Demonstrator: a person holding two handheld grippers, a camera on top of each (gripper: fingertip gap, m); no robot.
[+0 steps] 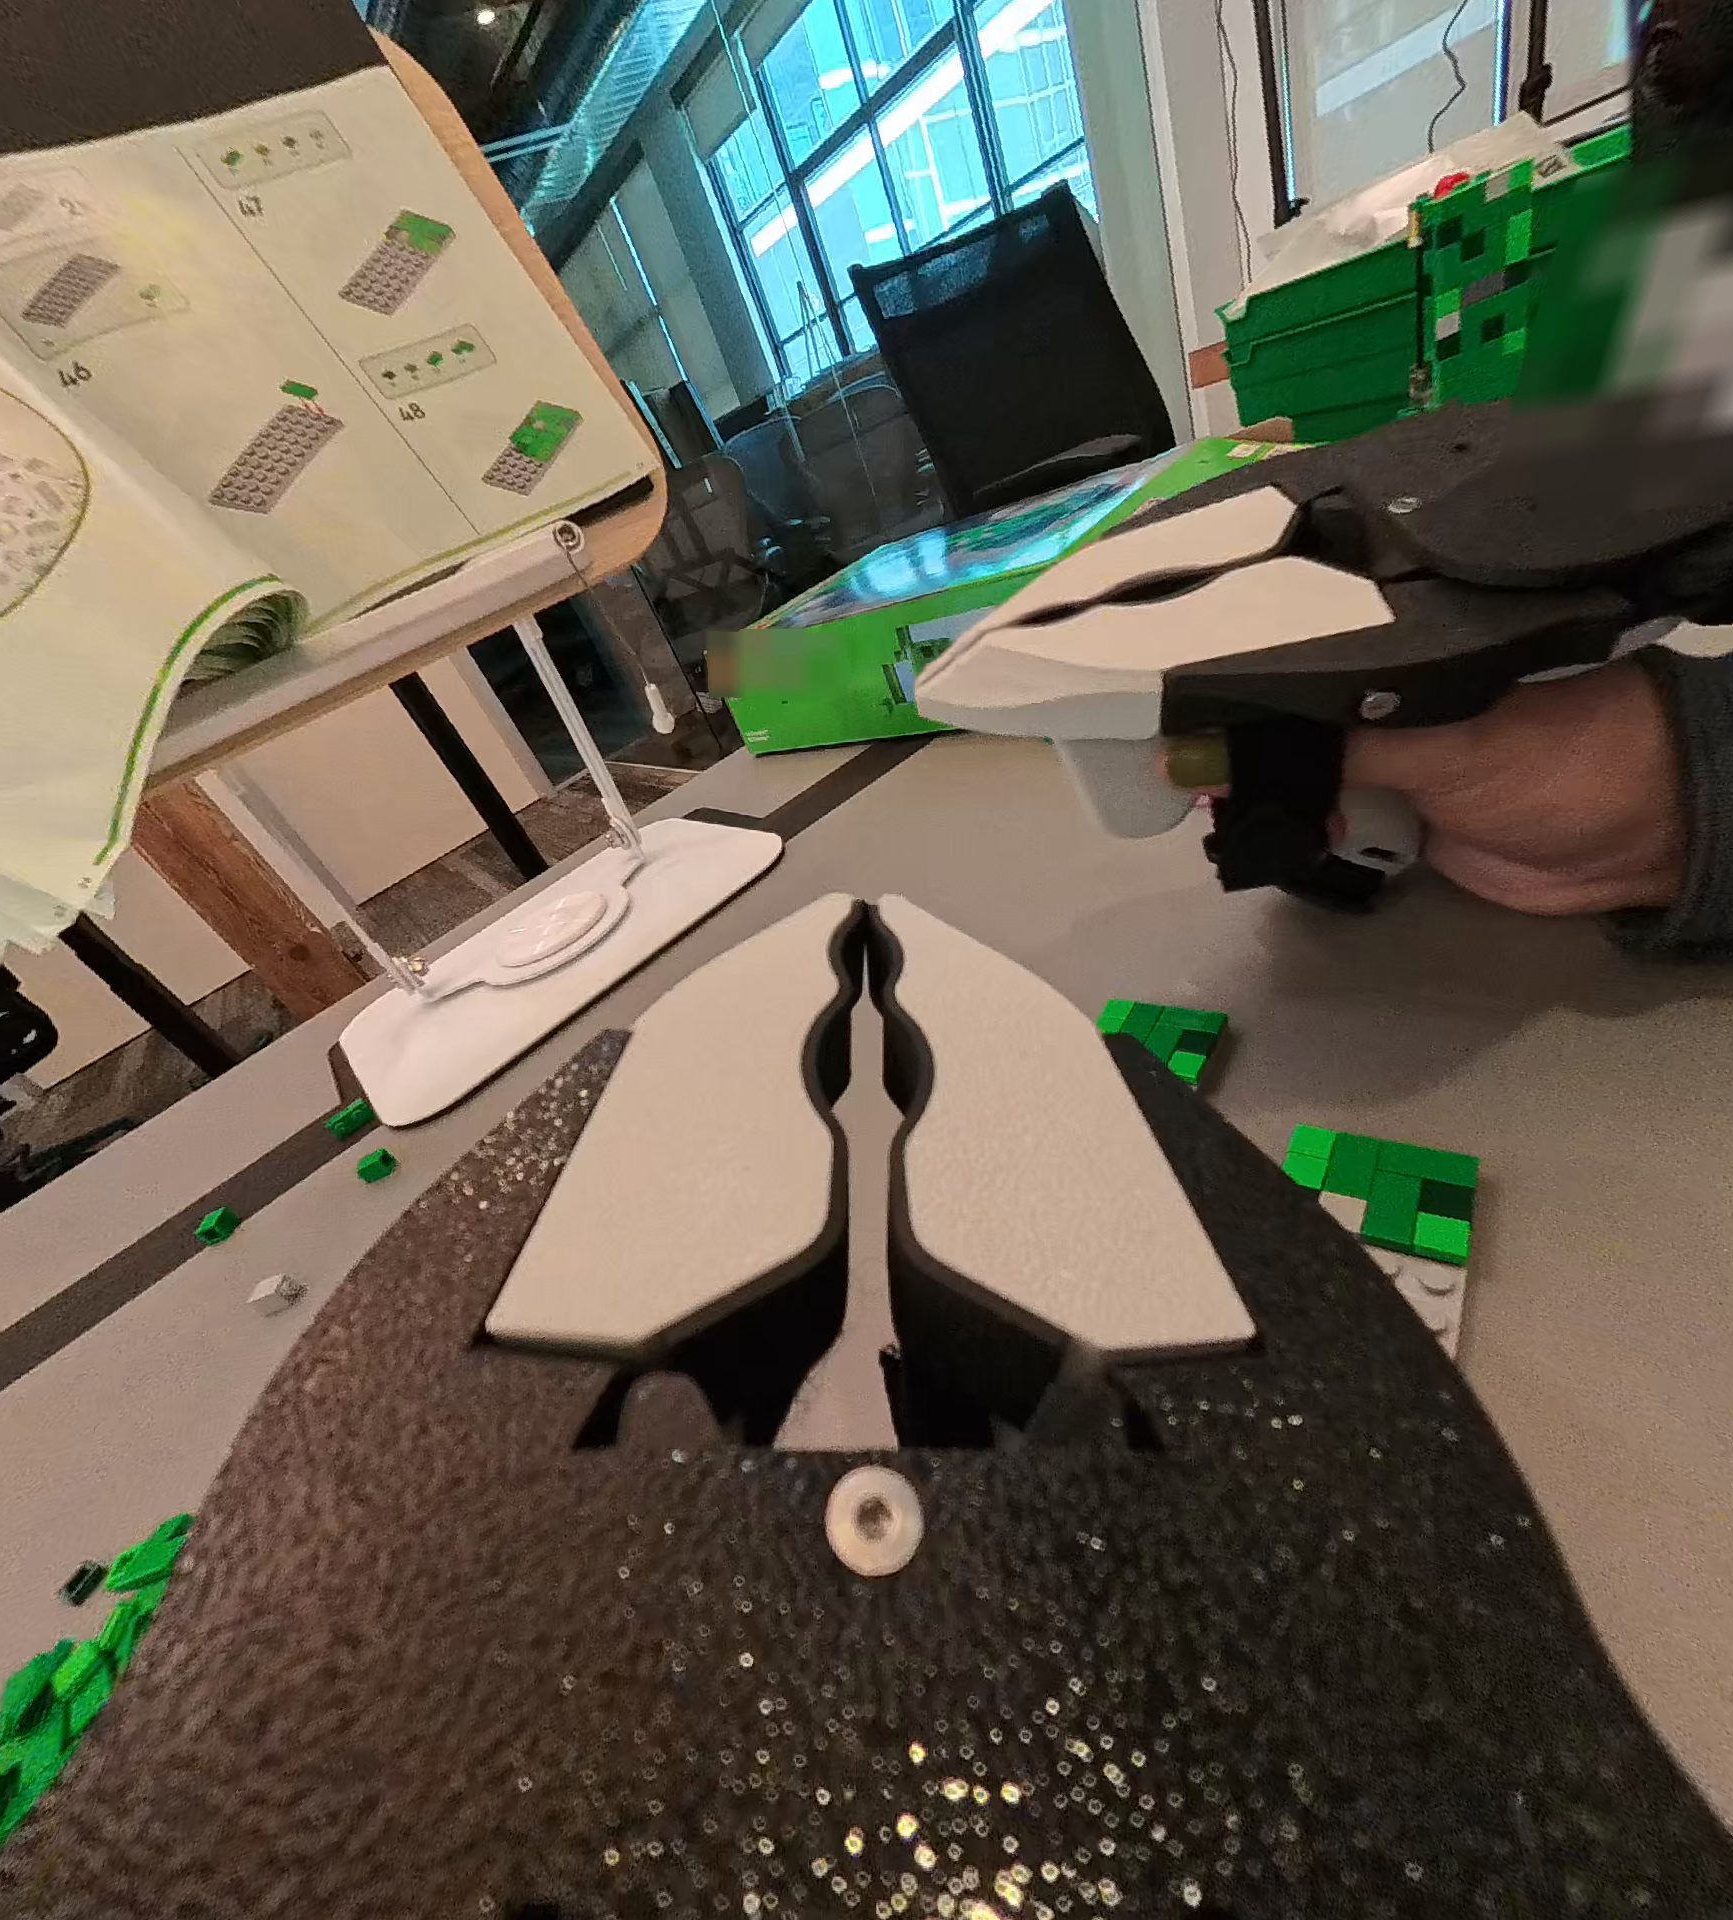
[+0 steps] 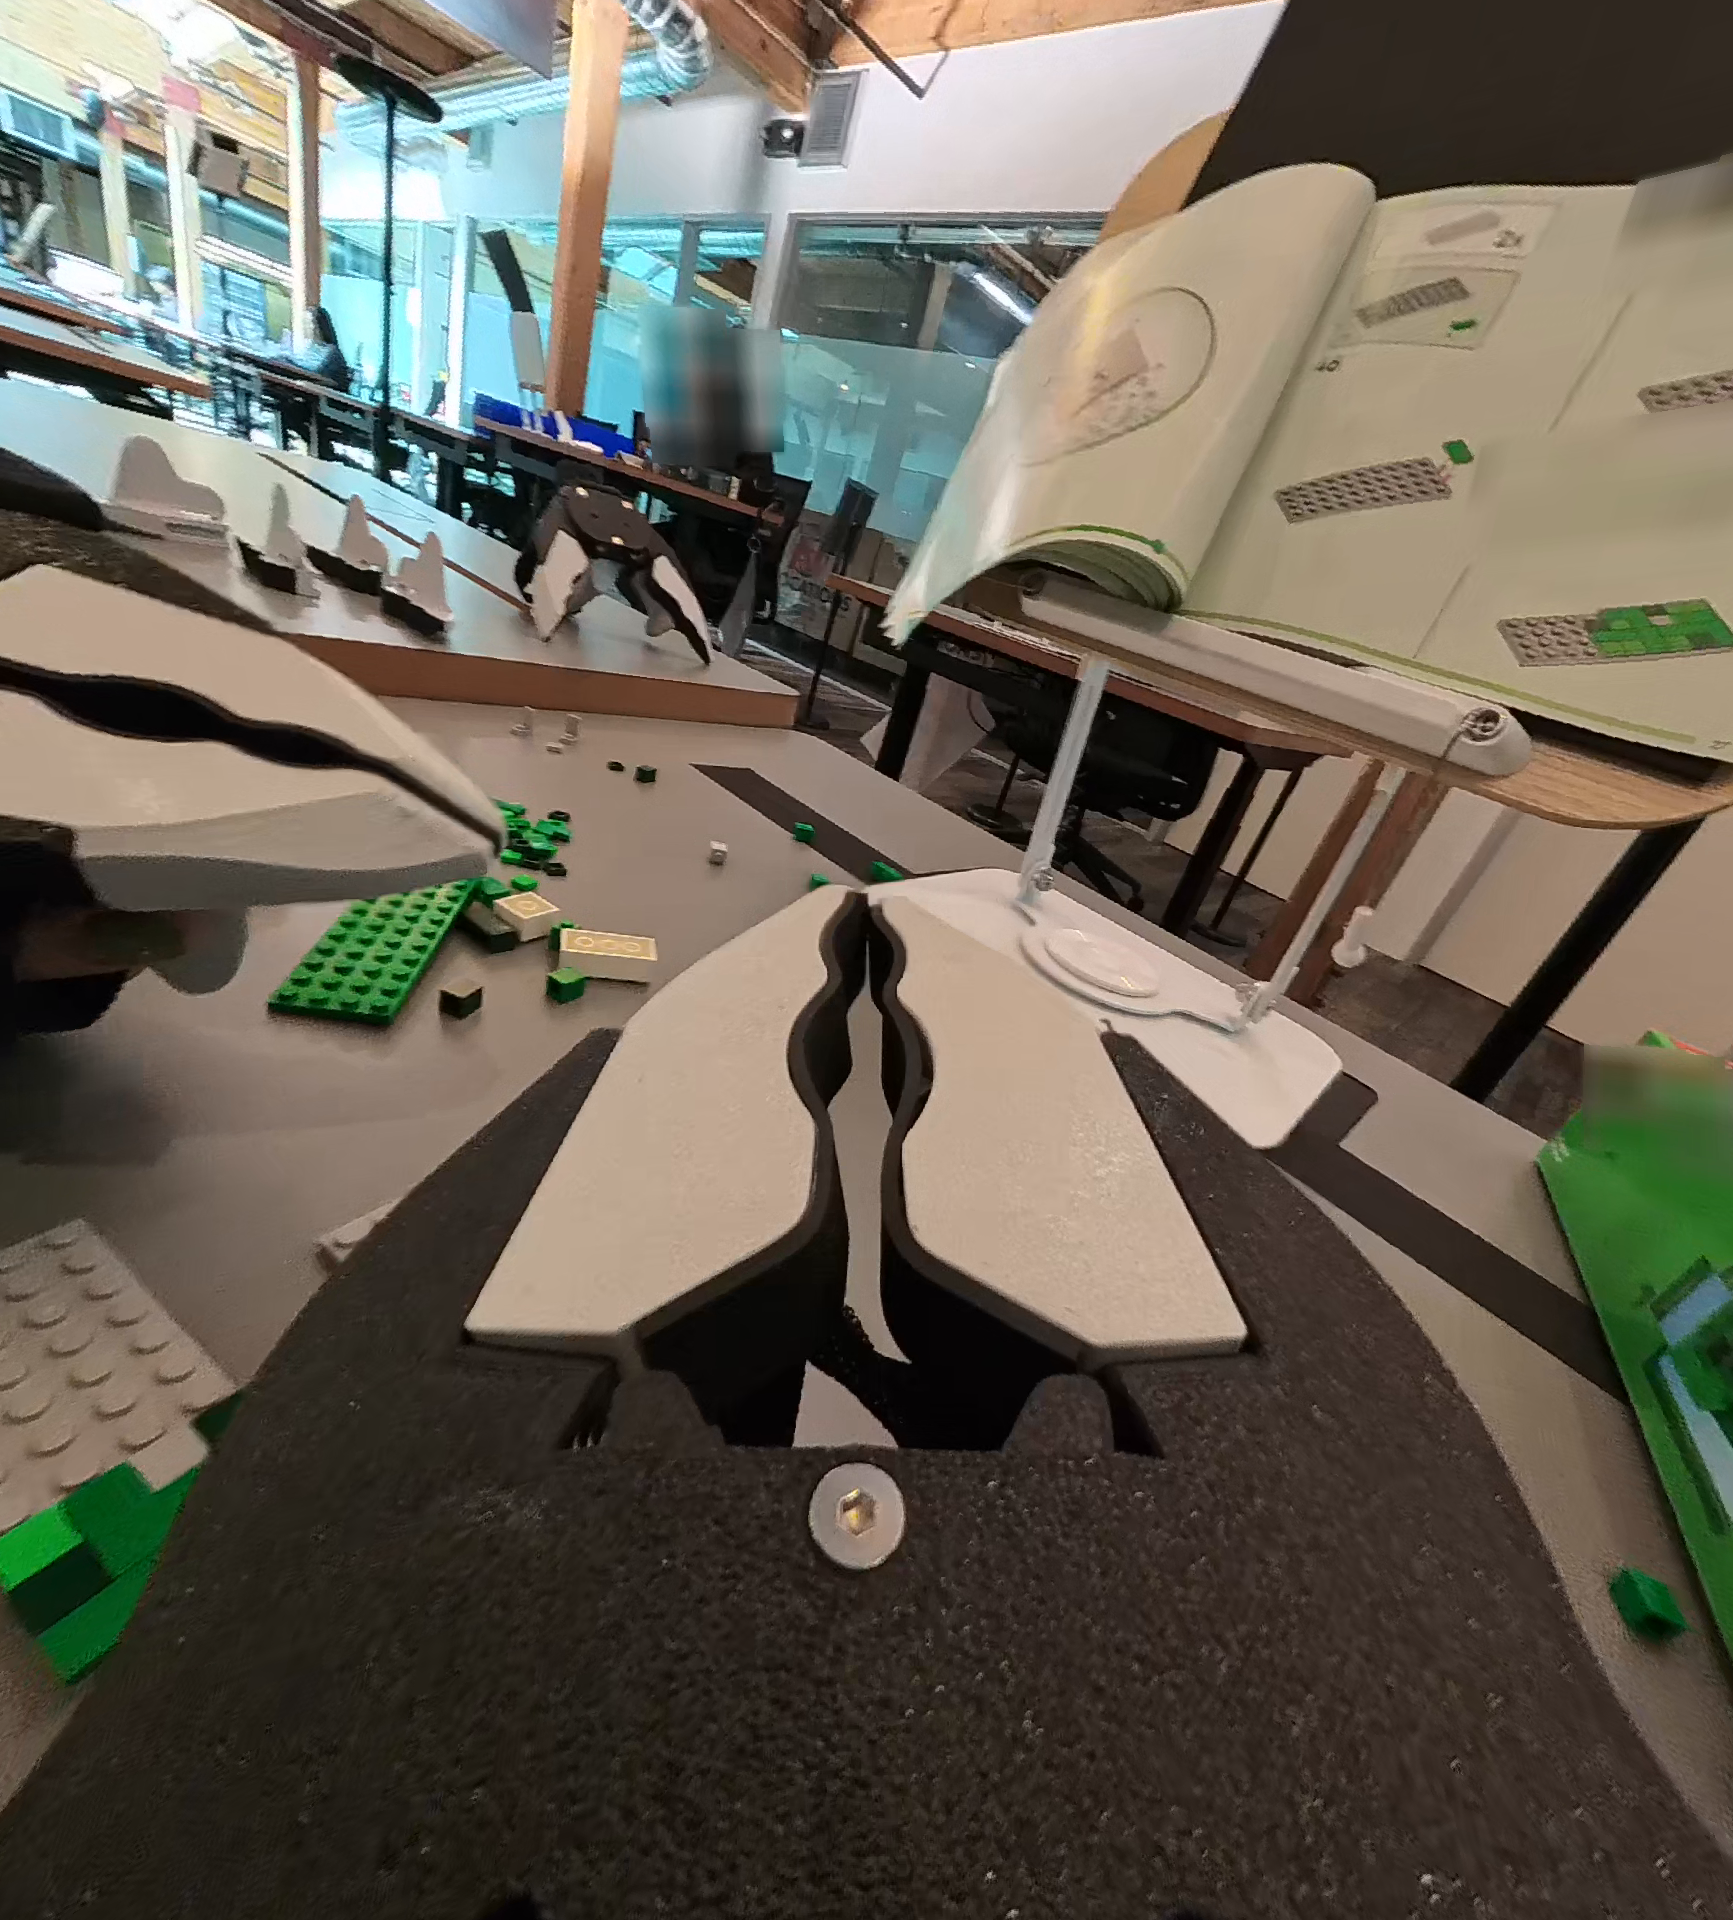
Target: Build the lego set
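My left gripper (image 1: 867,912) is shut with nothing between its fingertips, held above the grey table (image 1: 1620,1351). My right gripper (image 2: 867,906) is also shut and empty. Each shows in the other's view: the right one (image 1: 929,686) held by a hand, the left one (image 2: 493,831) over the loose pieces. A grey plate partly covered in green tiles (image 1: 1392,1195) lies right of the left gripper; it also shows in the right wrist view (image 2: 41,1382). A smaller green tiled piece (image 1: 1163,1034) lies beyond it. A green studded plate (image 2: 374,951) and white bricks (image 2: 607,951) lie near several small green pieces (image 2: 529,831).
An open instruction booklet (image 1: 218,364) rests on a white stand (image 1: 571,966) at the table's far side. The green set box (image 2: 1693,1351) lies at the right. Loose green bricks (image 1: 62,1683) are scattered at the left. Green trays (image 1: 1319,343) stand behind. Some 7 cm of space lies between my two pairs of fingers.
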